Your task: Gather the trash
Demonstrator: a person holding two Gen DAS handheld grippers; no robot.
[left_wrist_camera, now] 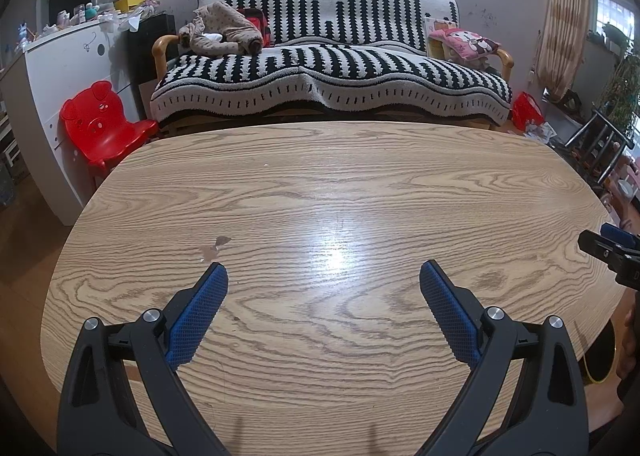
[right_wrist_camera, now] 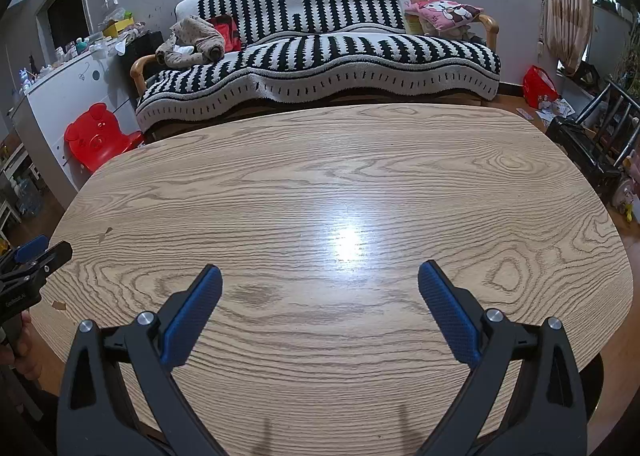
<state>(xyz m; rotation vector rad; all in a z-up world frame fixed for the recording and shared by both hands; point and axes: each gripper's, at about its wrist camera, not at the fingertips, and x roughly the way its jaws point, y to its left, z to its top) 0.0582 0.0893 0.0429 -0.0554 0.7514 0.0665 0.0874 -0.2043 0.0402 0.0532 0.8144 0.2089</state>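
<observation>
We see a small brown scrap (left_wrist_camera: 216,248) lying on the wooden table (left_wrist_camera: 360,183), just ahead of our left gripper (left_wrist_camera: 324,276). Both it and our right gripper (right_wrist_camera: 320,276) hang spread wide, holding nothing.

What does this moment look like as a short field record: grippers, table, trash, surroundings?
left gripper: open, holding nothing, above the table
right gripper: open, holding nothing, above the table
table: wooden, mostly bare
trash: small brownish scraps near the left gripper's left fingertip; too small to tell what they are
sofa: striped cover, behind the table
red chair: at the table's far left corner
pink pillow: on the sofa's right end
</observation>
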